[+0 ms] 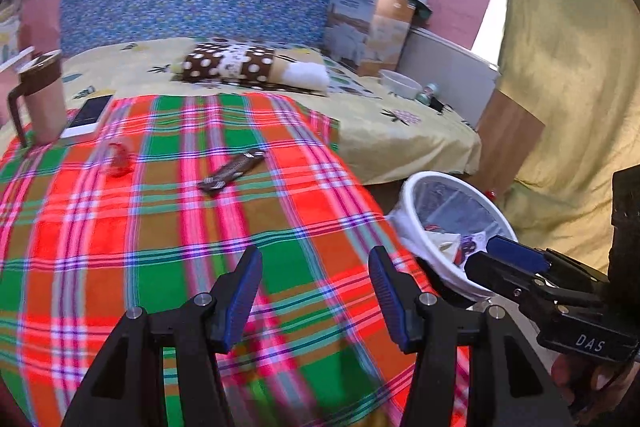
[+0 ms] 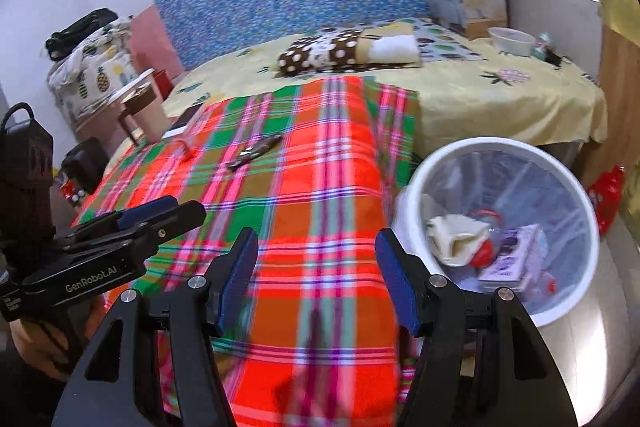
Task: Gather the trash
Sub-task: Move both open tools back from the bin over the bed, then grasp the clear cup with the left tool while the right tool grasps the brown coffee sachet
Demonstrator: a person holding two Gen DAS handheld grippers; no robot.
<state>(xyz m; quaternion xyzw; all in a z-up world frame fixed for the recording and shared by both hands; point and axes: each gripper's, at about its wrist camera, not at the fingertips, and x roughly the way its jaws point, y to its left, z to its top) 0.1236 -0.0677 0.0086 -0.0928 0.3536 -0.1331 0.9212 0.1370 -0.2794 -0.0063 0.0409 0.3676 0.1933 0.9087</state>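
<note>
Two empty grippers over a plaid-covered bed, trash bin at the right.

The left gripper [image 1: 316,291] and the right gripper [image 2: 318,279] both hang with jaws apart and nothing between them, above the plaid blanket [image 1: 168,227]. A dark snack wrapper [image 1: 232,173] and a red scrap [image 1: 119,159] lie on the blanket, well ahead of both grippers, with nothing in the way. Further back left stand a handled mug [image 1: 40,99] and a phone [image 1: 89,115]. The white trash bin [image 2: 452,163] sits on the floor beside the bed, already holding a purple carton [image 2: 516,259] and crumpled cream paper [image 2: 456,239].
</note>
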